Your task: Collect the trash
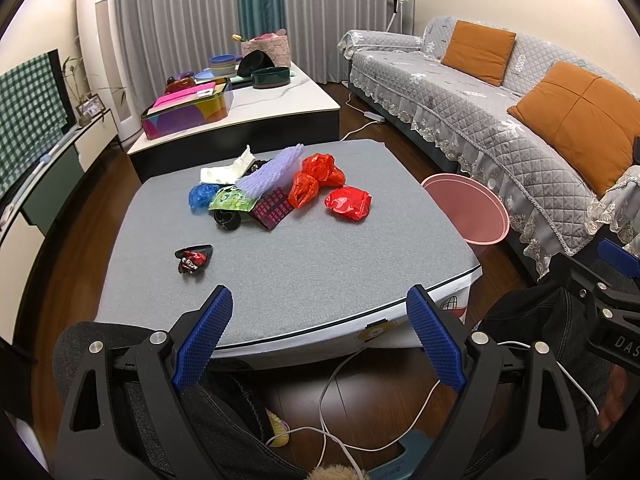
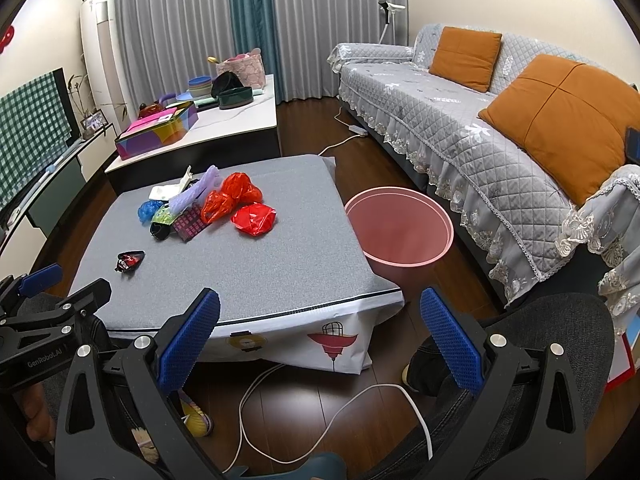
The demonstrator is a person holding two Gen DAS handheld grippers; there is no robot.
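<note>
Trash lies heaped toward the far side of a grey-topped counter (image 1: 304,264) in a living room, with both pairs of tongs held back at the near edge. The left tongs (image 1: 320,332) stand wide open with nothing between their blue ribbed pads (image 1: 204,344), and the right tongs (image 2: 320,332) are spread just as wide and equally empty. In the pile, a lavender foam net (image 1: 272,172) rests across a white wrapper (image 1: 224,172), a green packet (image 1: 232,200) and a dark pink checked packet (image 1: 272,206), with a crumpled blue bag (image 1: 200,197) at the left end and a small black object (image 1: 227,218) at the front. Two red plastic bags (image 1: 316,178) touch the right side of the heap, and a third red bag (image 1: 347,202) sits just beside them, nearer the counter's right edge. A black-and-red candy wrapper (image 1: 194,259) lies alone, well apart from the pile, toward the near left of the counter. A pink bin (image 2: 399,228) stands on the dark wood floor just beside the counter's right side, between it and a grey quilted sofa (image 2: 500,152) carrying orange cushions (image 2: 560,120). Beyond the counter, a white-topped coffee table (image 1: 276,100) holds a colourful box (image 1: 188,112) and stacked bowls. White cable (image 2: 280,396) trails across the floor below the tongs.
</note>
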